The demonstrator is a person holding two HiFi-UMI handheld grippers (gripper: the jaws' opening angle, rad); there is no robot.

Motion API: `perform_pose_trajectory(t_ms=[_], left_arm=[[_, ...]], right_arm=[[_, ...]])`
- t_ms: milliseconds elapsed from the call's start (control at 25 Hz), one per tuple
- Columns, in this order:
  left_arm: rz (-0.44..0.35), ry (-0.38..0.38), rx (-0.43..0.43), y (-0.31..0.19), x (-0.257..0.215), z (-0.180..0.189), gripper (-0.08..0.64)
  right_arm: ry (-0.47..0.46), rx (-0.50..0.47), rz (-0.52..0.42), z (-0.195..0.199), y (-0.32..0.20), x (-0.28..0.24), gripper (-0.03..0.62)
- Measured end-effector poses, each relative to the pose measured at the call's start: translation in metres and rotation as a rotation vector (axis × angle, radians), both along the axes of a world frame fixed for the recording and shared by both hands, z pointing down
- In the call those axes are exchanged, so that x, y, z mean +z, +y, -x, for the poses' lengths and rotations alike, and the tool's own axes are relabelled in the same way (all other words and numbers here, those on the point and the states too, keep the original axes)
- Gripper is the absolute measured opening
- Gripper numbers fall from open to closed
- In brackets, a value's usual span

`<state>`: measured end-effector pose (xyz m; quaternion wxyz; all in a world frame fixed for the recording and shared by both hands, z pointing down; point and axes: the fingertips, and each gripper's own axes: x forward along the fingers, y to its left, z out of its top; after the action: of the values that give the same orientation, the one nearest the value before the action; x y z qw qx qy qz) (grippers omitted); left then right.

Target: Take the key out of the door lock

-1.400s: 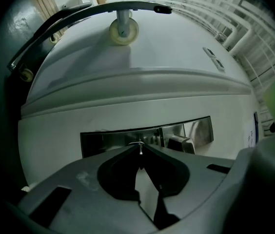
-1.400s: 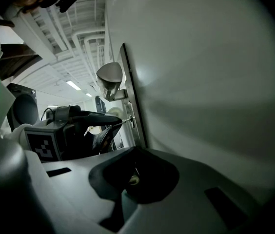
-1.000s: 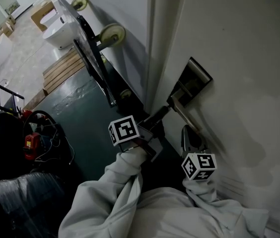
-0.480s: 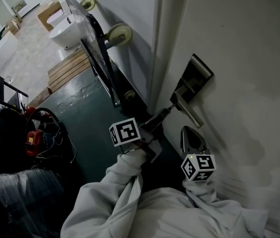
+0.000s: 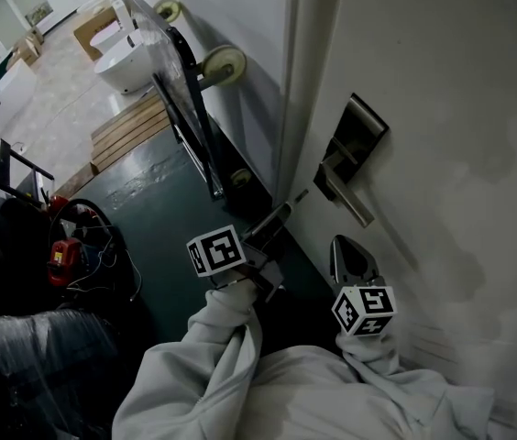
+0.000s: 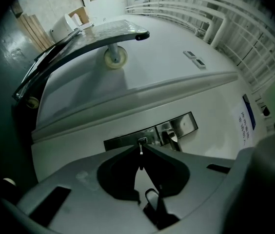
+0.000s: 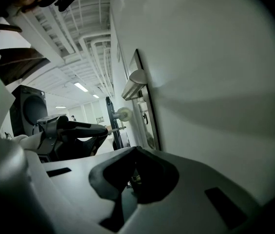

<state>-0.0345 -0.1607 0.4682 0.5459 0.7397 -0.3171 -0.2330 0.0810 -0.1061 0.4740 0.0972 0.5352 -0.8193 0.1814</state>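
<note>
The white door [image 5: 460, 108] carries a dark metal lock plate [image 5: 361, 131] with a lever handle [image 5: 348, 195]. My left gripper [image 5: 281, 211] is shut on a small metal key [image 5: 298, 195], whose tip stands clear of the plate, a short gap from the door. In the left gripper view the key [image 6: 141, 152] sits upright between the closed jaws, with the lock plate [image 6: 184, 125] behind it. My right gripper [image 5: 348, 246] hangs shut and empty close to the door, below the handle. From the right gripper view the key [image 7: 118, 128] pokes out of the left gripper [image 7: 103, 129].
A black trolley frame [image 5: 185, 108] with cream wheels [image 5: 222, 65] leans against the wall left of the door. A wooden pallet [image 5: 130, 126] and a white basin lie beyond it. A red tool [image 5: 61, 259] and cables sit on the dark green floor at the left.
My left gripper has drawn back from the lock plate, down and to the left, taking the key with it. The right gripper has hardly shifted.
</note>
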Motion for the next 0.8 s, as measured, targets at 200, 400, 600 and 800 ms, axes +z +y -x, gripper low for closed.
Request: perform_pose_trajectory(t_ms=[200, 400, 600, 800], left_arm=[[-0.029, -0.104, -0.033, 0.009, 0.006, 0.017, 0.028], [-0.064, -0.226, -0.058, 0.018, 0.011, 0.035, 0.028], [-0.108, -0.350, -0.091, 0.025, 0.015, 0.053, 0.028], [-0.182, -0.483, -0.137, 0.031, 0.011, 0.067, 0.028]], right_arm=[[-0.005, -0.029, -0.001, 0.009, 0.001, 0.001, 0.052], [-0.013, -0.050, -0.002, 0.016, 0.000, 0.002, 0.052], [-0.021, -0.080, 0.001, 0.028, -0.003, 0.002, 0.052], [-0.023, -0.123, 0.003, 0.040, -0.008, 0.004, 0.052]])
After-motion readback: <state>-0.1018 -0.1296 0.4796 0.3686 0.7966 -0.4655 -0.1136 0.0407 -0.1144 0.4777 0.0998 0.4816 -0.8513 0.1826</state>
